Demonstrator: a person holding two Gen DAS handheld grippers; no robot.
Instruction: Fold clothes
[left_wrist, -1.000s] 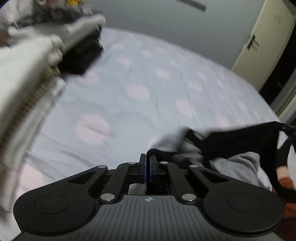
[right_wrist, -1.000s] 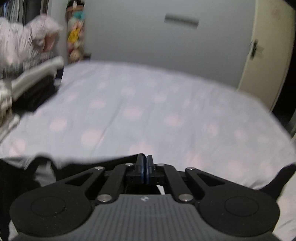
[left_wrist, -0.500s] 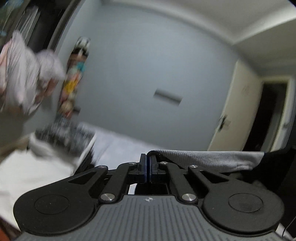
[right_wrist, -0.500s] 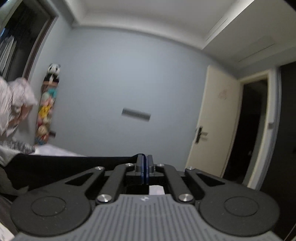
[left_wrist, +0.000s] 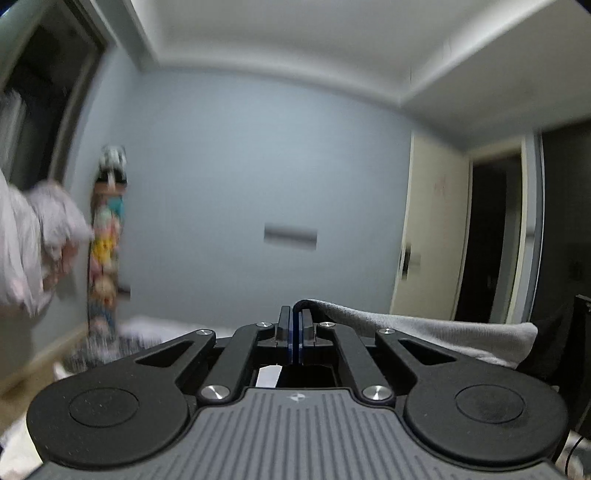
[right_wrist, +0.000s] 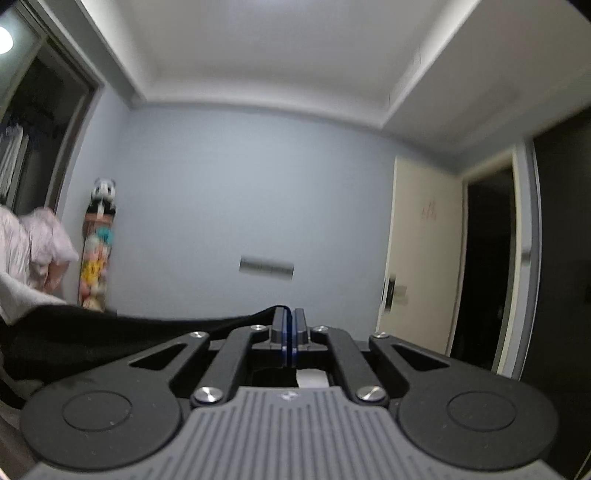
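Now both grippers are pinching one garment (left_wrist: 424, 332) aloft: the left gripper (left_wrist: 294, 328) clamping its grey edge, the right gripper (right_wrist: 289, 332) seemingly gripping black fabric.

A blue-grey wall (right_wrist: 229, 206) fills the middle, with a small dark vent (right_wrist: 266, 267) just below centre. At nine o'clock a column of soft toys (right_wrist: 96, 251) stands in the corner, topped by a panda (right_wrist: 103, 189). At three o'clock a cream door (right_wrist: 421, 273) stands open beside a dark doorway (right_wrist: 484, 273). The white ceiling (right_wrist: 280, 51) spans twelve o'clock.
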